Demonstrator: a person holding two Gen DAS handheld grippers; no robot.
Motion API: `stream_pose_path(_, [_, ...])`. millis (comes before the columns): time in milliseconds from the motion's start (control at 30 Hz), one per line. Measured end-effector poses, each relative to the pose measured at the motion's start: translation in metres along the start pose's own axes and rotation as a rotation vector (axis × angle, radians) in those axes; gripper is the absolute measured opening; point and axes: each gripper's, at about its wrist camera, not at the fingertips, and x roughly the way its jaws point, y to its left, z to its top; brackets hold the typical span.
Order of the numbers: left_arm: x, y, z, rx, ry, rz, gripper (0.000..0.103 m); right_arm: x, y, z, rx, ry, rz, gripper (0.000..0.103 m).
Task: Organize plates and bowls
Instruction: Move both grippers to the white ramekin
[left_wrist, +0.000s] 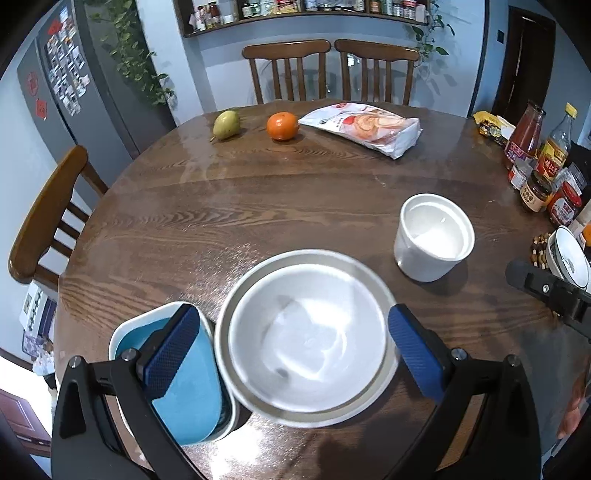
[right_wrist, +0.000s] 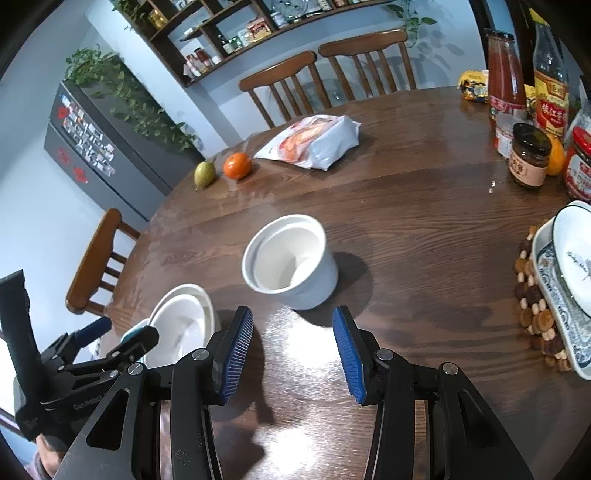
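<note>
Two nested white bowls (left_wrist: 306, 339) sit on the round wooden table (left_wrist: 258, 192), between the fingers of my open left gripper (left_wrist: 291, 347), which hovers over them. A blue-and-white squarish dish (left_wrist: 195, 391) lies just left of the bowls, under the left finger. A tall white cup-like bowl (left_wrist: 432, 236) stands to the right; in the right wrist view it (right_wrist: 291, 258) is just ahead of my open, empty right gripper (right_wrist: 293, 343). The nested bowls (right_wrist: 181, 321) and the left gripper (right_wrist: 107, 339) show at left there. A white bowl (right_wrist: 572, 251) rests on a patterned plate (right_wrist: 561, 310) at right.
A pear (left_wrist: 226, 124), an orange (left_wrist: 282, 126) and a snack bag (left_wrist: 365, 127) lie at the table's far side. Sauce bottles and jars (right_wrist: 528, 110) crowd the right edge. A beaded trivet (right_wrist: 535, 306) lies under the patterned plate. Wooden chairs (left_wrist: 291, 70) surround the table.
</note>
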Motion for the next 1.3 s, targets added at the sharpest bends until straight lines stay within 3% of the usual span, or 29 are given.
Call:
stream_pose_path(633, [0.023, -0.068, 0.052, 0.104, -0.049, -0.016, 0.102, 0.000, -0.006, 0.050, -0.068, -0.038, -0.084, 0.046])
stream_pose_path(1300, [0.069, -0.079, 0.064, 0.126, 0.050, -0.020, 0.102, 0.039, -0.014, 0.056, -0.055, 0.041, -0.079, 0.046])
